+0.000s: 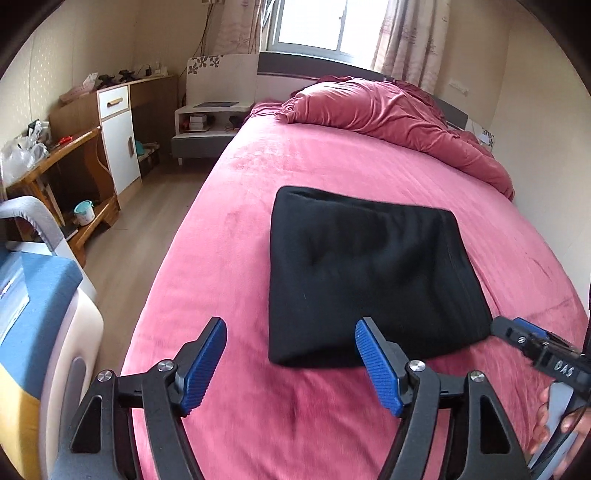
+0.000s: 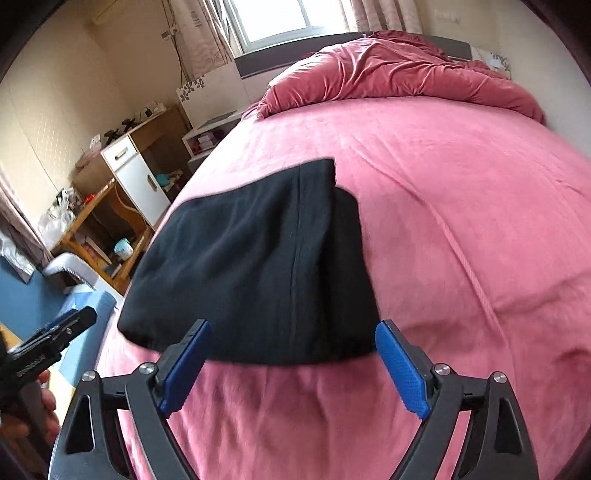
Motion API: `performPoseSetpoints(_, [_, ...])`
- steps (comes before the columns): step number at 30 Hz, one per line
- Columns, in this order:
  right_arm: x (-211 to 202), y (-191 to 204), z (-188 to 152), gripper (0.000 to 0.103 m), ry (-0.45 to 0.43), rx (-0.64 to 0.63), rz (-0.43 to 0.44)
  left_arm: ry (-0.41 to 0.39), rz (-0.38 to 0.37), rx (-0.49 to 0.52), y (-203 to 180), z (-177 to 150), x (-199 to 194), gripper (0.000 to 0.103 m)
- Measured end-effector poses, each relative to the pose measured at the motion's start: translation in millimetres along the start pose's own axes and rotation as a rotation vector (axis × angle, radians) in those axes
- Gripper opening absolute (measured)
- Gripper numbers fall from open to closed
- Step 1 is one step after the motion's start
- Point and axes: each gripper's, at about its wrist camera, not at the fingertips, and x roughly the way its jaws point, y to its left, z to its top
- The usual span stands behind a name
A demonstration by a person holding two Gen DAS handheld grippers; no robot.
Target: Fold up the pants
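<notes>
A wide bed (image 1: 332, 173) with a pink sheet fills the room; a crumpled red duvet (image 1: 388, 114) lies at its far end under the window (image 1: 314, 26). The black pants (image 1: 369, 273), folded into a square, rest flat near the bed's near edge. The left gripper (image 1: 291, 365) and right gripper (image 2: 295, 365) both gape wide, holding nothing. Bare sheet spreads right of the pants; a wooden desk (image 1: 70, 173) stands left across the floor.
</notes>
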Motion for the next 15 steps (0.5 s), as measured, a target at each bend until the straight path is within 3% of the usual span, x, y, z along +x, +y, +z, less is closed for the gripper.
performPoseSetpoints(7, [-7.8,20.9,-40.6,0.09,0.018,-0.022,-0.039,-0.007,0.029,0.031,-12.5,-31.0,-25.1,0.074])
performPoseSetpoints(15, [-17.0,31.6,-53.7,0.09,-0.001,-0.067,-0.077,-0.002,0.038,0.033,-17.3,-52.1,-38.5,0.074])
